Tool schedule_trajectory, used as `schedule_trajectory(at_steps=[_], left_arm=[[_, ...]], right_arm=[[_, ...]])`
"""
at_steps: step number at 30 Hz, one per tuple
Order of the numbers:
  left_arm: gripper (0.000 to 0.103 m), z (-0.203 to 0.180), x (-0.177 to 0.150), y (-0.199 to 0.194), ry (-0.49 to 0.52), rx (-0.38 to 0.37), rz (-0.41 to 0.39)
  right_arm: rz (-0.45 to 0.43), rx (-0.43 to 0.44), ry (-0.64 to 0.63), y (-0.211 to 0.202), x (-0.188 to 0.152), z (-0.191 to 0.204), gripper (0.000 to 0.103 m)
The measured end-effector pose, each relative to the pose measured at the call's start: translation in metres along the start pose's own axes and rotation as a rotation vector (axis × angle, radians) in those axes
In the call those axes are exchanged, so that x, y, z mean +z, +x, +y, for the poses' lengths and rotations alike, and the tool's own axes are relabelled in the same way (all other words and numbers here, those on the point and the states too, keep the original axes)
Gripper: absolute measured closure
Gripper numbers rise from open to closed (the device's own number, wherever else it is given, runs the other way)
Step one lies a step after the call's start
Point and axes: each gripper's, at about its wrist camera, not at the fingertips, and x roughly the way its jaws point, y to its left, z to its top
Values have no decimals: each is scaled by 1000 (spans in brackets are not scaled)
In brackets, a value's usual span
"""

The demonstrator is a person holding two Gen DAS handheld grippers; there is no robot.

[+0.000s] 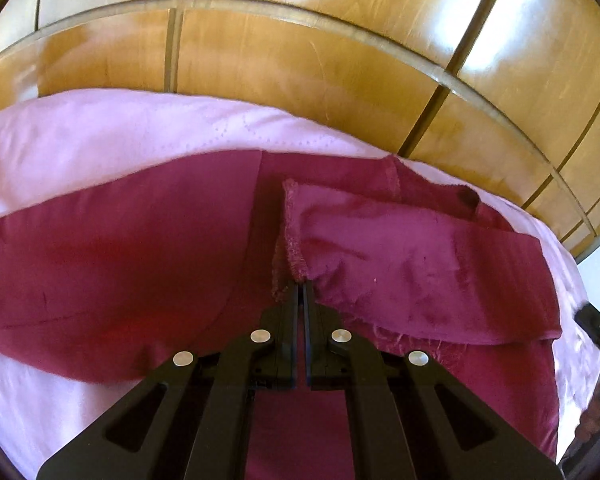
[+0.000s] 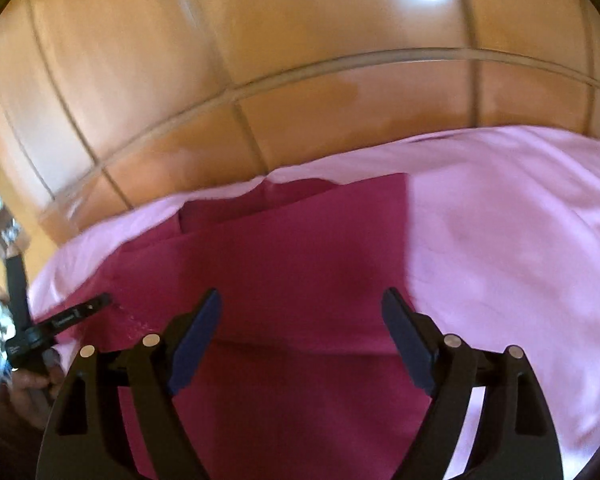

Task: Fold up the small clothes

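1. The right wrist view is motion-blurred; the wooden wardrobe doors (image 2: 300,80) show no grain.
2. The maroon cloth (image 1: 120,260) runs under the left gripper (image 1: 300,292) and off the bottom edge.
3. A black object (image 1: 596,324) at the right edge is cut off, unidentifiable.

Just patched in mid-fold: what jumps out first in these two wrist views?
The dark magenta cloth garment spread mid-frame on the pale pink sheet, one frayed flap folded over. The left gripper is pinched shut on that flap's corner; the right gripper gapes open above the cloth, holding nothing.
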Motion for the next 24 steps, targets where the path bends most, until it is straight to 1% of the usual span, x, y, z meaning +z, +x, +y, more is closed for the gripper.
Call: schedule_trajectory(at_steps=[3, 4, 5, 6, 8, 11, 13, 17, 19, 20, 21, 22, 23, 24], left_arm=[[102, 5, -12, 5, 5, 34, 30], [102, 9, -15, 7, -3, 28, 40], [102, 12, -18, 8, -11, 20, 42], [102, 15, -20, 9, -24, 9, 38], [102, 14, -22, 9, -27, 10, 33], [102, 14, -22, 6, -28, 8, 39], [102, 20, -23, -2, -52, -9, 55], [102, 41, -32, -33, -123, -49, 28], [102, 60, -41, -54, -168, -63, -11], [96, 75, -47, -67, -205, -66, -28], [75, 86, -51, -74, -233, -61, -41], [63, 101, -57, -85, -275, -48, -69], [46, 123, -66, -101, -346, -27, -120], [43, 138, -72, -110, -395, -16, -145]], right_arm=[[105, -62, 15, 46, -5, -6, 23], [136, -82, 23, 57, -9, -11, 23], [142, -91, 8, 65, -15, -14, 22], [106, -96, -44, 65, -19, -12, 21], [77, -107, -76, 62, -25, -8, 20], [72, -108, -84, 63, -27, -7, 17], [68, -124, -100, 64, -28, -4, 17], [64, -128, -101, 66, -27, -8, 16], [62, -149, -113, 66, -28, -5, 15], [63, -165, -121, 67, -28, -3, 14], [62, -198, -137, 67, -28, 2, 9], [60, -240, -153, 64, -28, 6, 4], [56, -281, -168, 60, -28, 11, 3], [47, -304, -174, 55, -29, 16, 3]])
